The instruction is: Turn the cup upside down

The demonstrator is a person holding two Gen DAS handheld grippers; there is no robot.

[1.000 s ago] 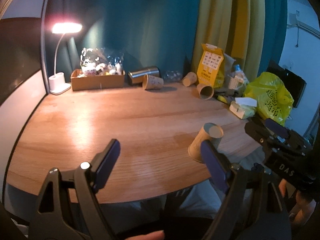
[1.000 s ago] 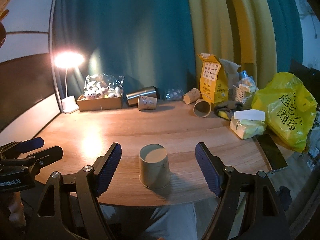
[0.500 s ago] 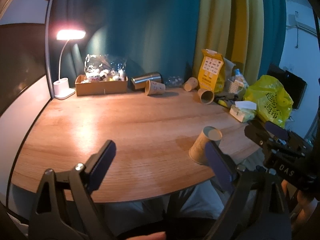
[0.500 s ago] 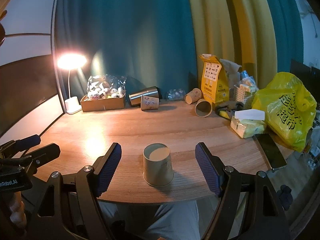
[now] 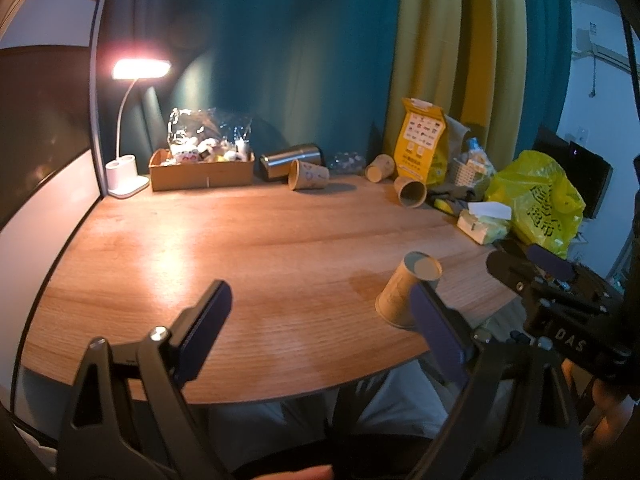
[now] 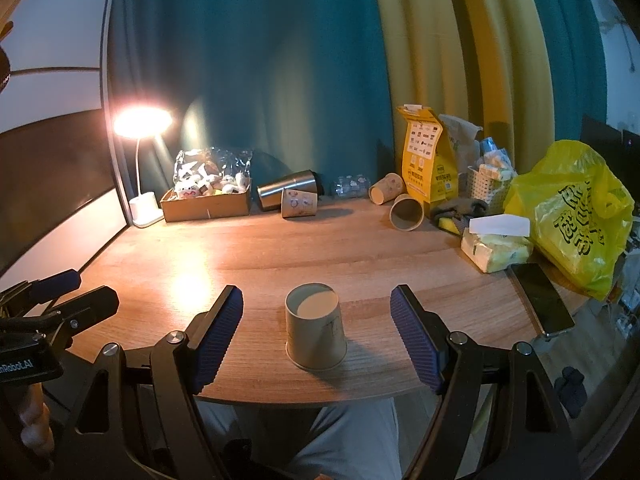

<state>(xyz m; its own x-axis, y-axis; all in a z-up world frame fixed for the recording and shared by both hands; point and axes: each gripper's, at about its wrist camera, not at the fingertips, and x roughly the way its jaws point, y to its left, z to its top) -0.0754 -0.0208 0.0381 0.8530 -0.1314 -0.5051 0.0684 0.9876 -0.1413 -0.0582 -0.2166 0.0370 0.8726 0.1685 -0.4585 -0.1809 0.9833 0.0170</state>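
A tan paper cup (image 6: 315, 326) stands upside down, base up, near the front edge of the wooden table (image 6: 320, 248). My right gripper (image 6: 316, 336) is open and empty, its blue pads on either side of the cup with wide gaps, not touching it. In the left wrist view the same cup (image 5: 407, 288) sits at the right, partly behind the right pad. My left gripper (image 5: 320, 336) is open and empty, low over the table's front edge, left of the cup. The right gripper also shows in the left wrist view (image 5: 536, 268).
Along the back: a lit desk lamp (image 6: 142, 160), a cardboard box of snacks (image 6: 208, 198), a steel tumbler (image 6: 286, 190), three paper cups lying on their sides (image 6: 407, 212), a yellow pouch (image 6: 424, 160). At right: a tissue pack (image 6: 496, 246), a yellow bag (image 6: 576, 216), a phone (image 6: 542, 298).
Both grippers have drawn back and up a little from the table. The cup stays where it stood, upside down. Both grippers stay open.
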